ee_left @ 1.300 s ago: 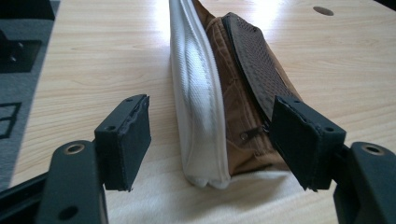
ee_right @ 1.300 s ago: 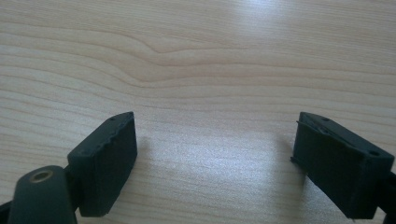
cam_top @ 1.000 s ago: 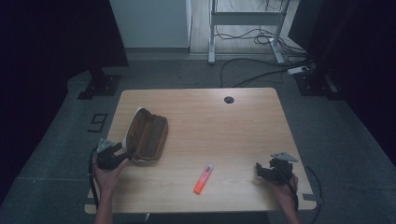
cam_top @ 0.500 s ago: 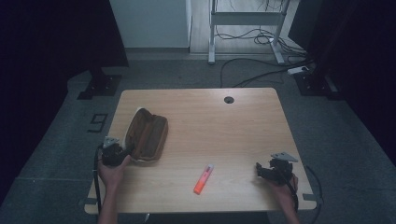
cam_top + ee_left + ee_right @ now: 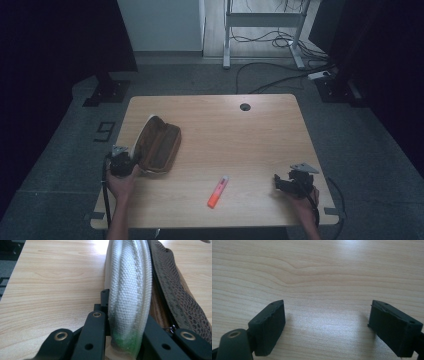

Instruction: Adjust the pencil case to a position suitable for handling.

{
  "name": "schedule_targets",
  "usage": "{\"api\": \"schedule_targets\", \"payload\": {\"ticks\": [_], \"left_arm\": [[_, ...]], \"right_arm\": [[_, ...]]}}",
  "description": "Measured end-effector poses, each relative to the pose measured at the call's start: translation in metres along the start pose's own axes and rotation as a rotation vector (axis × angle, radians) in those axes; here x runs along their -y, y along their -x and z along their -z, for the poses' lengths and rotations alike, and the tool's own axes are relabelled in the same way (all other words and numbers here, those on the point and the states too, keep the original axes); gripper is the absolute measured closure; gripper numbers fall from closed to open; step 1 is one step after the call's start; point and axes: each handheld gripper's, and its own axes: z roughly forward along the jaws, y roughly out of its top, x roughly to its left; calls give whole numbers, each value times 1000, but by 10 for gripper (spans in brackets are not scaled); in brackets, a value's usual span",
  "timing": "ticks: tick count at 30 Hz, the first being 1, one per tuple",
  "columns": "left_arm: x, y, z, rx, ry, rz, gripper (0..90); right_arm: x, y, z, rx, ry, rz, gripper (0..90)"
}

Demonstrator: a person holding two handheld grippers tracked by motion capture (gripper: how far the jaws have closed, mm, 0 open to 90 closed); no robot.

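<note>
At the surface's [image 5: 260,130] left edge, the pencil case's [image 5: 157,145] white flap [image 5: 128,297] is clamped by the left claw [image 5: 121,162]. Near the right corner, the right claw [image 5: 292,182] is held wide apart over bare wood; an orange marker [image 5: 217,192] is seen between them.

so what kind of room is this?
Probably a lab or recording space: one bare wooden table on grey carpet, dark curtains at the sides, cables trailing across the floor behind.

Counter [image 5: 260,135]: pale wood, with a round hole [image 5: 244,106] near its far edge
Floor [image 5: 380,150]: grey carpet
Cables [image 5: 270,80]: lying on the floor beyond the counter
</note>
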Motion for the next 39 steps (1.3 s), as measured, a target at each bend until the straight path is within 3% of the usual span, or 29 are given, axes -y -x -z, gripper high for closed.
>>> {"api": "schedule_targets", "payload": {"ticks": [6,15,39], "left_arm": [[-3,1,3,23,14,8,859],[-9,6,10,104,61,22,861],[-26,41,14,198,86,-128,861]], "right_arm": [[0,0,0,0,0,0,133],[0,0,0,0,0,2,133],[0,0,0,1,0,2,133]]}}
